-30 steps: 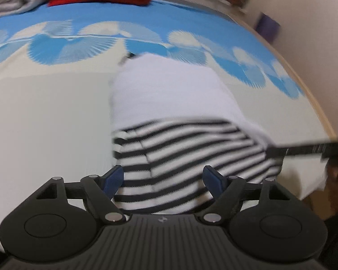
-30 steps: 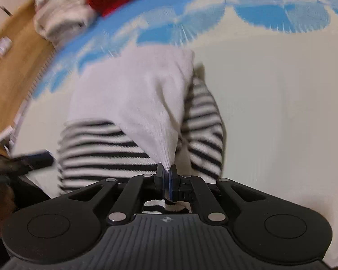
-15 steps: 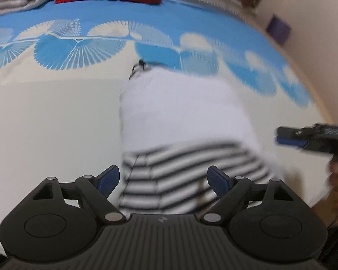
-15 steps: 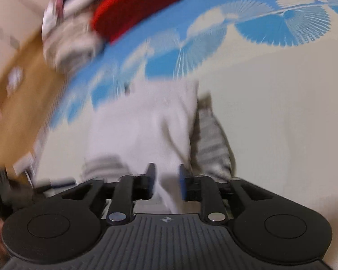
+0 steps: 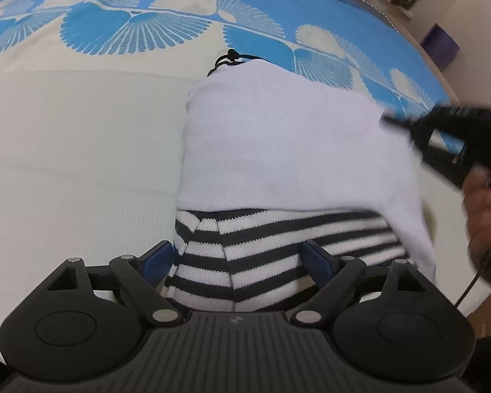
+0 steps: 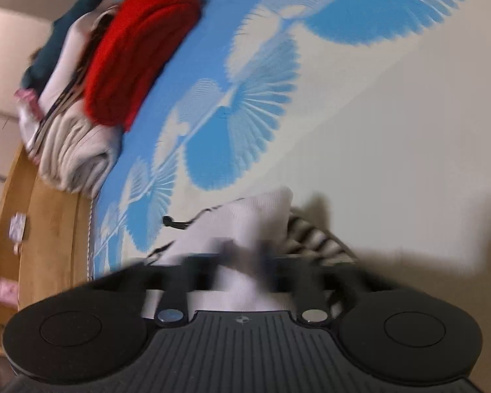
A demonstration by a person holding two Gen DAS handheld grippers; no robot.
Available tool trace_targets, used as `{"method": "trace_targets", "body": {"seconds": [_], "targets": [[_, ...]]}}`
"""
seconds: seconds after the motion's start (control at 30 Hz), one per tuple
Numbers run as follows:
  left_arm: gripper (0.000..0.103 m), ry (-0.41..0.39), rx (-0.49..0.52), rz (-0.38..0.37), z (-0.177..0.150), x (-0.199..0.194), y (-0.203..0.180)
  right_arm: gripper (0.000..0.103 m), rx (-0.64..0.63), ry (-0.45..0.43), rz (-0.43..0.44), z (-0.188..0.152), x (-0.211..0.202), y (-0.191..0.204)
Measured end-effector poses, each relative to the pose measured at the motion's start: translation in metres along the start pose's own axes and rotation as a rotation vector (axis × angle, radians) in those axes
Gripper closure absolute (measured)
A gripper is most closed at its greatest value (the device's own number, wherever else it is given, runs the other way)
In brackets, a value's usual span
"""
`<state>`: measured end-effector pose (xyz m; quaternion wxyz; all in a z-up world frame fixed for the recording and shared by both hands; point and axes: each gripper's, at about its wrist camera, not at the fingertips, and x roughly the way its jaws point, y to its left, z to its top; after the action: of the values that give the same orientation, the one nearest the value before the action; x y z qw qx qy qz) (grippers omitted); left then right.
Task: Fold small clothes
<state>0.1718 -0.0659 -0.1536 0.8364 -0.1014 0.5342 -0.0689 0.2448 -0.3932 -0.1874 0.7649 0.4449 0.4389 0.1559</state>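
A small garment (image 5: 278, 150) lies on the bed, white on its far part and black-and-white striped on the near part (image 5: 245, 249). A black cord (image 5: 229, 57) pokes out at its far edge. My left gripper (image 5: 239, 258) is open, its blue pads on either side of the striped end. My right gripper (image 6: 242, 262) is blurred by motion, lifted over the garment's right edge (image 6: 245, 219); its jaws look spread with nothing between them. It shows at the right of the left wrist view (image 5: 455, 140), in a hand.
The bed cover (image 5: 81, 131) is cream with a blue fan pattern (image 5: 147, 29) farther back. A pile of folded clothes, red (image 6: 140, 49) and beige (image 6: 72, 150), sits at the far end. A wooden floor (image 6: 42, 229) lies beyond the bed edge.
My right gripper opened, let go of the white flap and pulled up and away, tilting. The white part now lies folded over the stripes. My left gripper moved closer to the striped end.
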Motion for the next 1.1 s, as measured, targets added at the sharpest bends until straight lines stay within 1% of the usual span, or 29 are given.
{"method": "trace_targets", "body": {"seconds": [0.07,0.1,0.13,0.17,0.2,0.23,0.27,0.3,0.33,0.37,0.4,0.43,0.5,0.53,0.57,0.6,0.63,0.67,0.73,0.83,0.93,0.97,1.0,1.03,1.07,1.1], "targets": [[0.01,0.012,0.025,0.006,0.0,0.004,-0.004,0.101,0.01,-0.096,0.096,0.008,-0.015,0.004],[0.01,0.019,0.04,0.007,-0.001,0.006,-0.007,0.101,0.001,-0.122,0.113,0.012,-0.021,0.004],[0.01,0.026,0.057,0.017,-0.003,0.008,-0.011,0.101,-0.012,-0.127,0.079,0.013,-0.021,0.003],[0.009,0.035,0.08,0.037,-0.005,0.012,-0.015,0.101,-0.025,-0.101,-0.018,0.013,-0.015,-0.002],[0.009,0.042,0.104,0.046,-0.006,0.015,-0.02,0.101,-0.039,-0.055,-0.141,0.011,-0.004,-0.008],[0.008,0.045,0.115,0.044,-0.008,0.017,-0.021,0.101,-0.026,0.001,-0.246,0.007,0.008,-0.018],[0.008,0.05,0.117,0.042,-0.008,0.018,-0.021,0.1,0.012,0.024,-0.277,0.003,0.013,-0.027],[0.008,0.055,0.109,0.038,-0.008,0.018,-0.019,0.099,0.052,0.014,-0.272,0.002,0.011,-0.032],[0.008,0.062,0.098,0.026,-0.007,0.017,-0.016,0.099,0.056,-0.011,-0.273,0.002,0.005,-0.03],[0.008,0.069,0.087,0.009,-0.006,0.015,-0.013,0.095,0.031,-0.04,-0.275,0.004,-0.002,-0.023],[0.008,0.071,0.079,-0.005,-0.004,0.012,-0.009,0.094,-0.012,-0.077,-0.276,0.005,-0.011,-0.014],[0.008,0.064,0.073,-0.015,-0.002,0.008,-0.006,0.092,-0.06,-0.11,-0.254,0.004,-0.023,-0.005],[0.008,0.015,0.061,-0.022,0.004,-0.004,0.0,0.076,-0.127,-0.134,-0.17,-0.001,-0.042,0.007],[0.008,-0.009,0.051,-0.029,0.008,-0.009,0.003,0.073,-0.165,-0.119,-0.114,-0.006,-0.049,0.013],[0.008,-0.036,0.032,-0.045,0.013,-0.014,0.007,0.068,-0.215,-0.08,-0.063,-0.014,-0.053,0.019],[0.008,-0.053,0.014,-0.057,0.017,-0.018,0.008,0.058,-0.271,-0.014,-0.047,-0.024,-0.051,0.024],[0.008,-0.067,-0.007,-0.067,0.022,-0.02,0.01,0.054,-0.318,0.044,-0.071,-0.034,-0.049,0.026],[0.008,-0.08,-0.03,-0.074,0.028,-0.02,0.012,0.053,-0.361,0.082,-0.113,-0.045,-0.046,0.027],[0.008,-0.095,-0.08,-0.089,0.039,-0.015,0.013,0.053,-0.395,0.129,-0.177,-0.06,-0.042,0.023],[0.008,-0.086,-0.161,-0.114,0.054,0.002,0.016,0.053,-0.357,0.168,-0.24,-0.072,-0.041,0.01],[0.008,-0.073,-0.208,-0.116,0.065,0.022,0.019,0.054,-0.333,0.165,-0.254,-0.079,-0.05,0.003],[0.008,-0.073,-0.22,-0.115,0.066,0.028,0.021,0.057,-0.325,0.166,-0.249,-0.08,-0.054,0.002],[0.01,-0.075,-0.227,-0.124,0.067,0.033,0.023,0.065,-0.318,0.17,-0.239,-0.082,-0.055,0.001],[0.013,-0.077,-0.224,-0.128,0.068,0.039,0.025,0.07,-0.309,0.177,-0.223,-0.081,-0.051,-0.001],[0.013,-0.072,-0.205,-0.118,0.067,0.046,0.025,0.086,-0.308,0.188,-0.21,-0.081,-0.052,-0.002],[0.013,-0.062,-0.186,-0.098,0.066,0.053,0.026,0.1,-0.317,0.198,-0.202,-0.084,-0.052,-0.002]]}}
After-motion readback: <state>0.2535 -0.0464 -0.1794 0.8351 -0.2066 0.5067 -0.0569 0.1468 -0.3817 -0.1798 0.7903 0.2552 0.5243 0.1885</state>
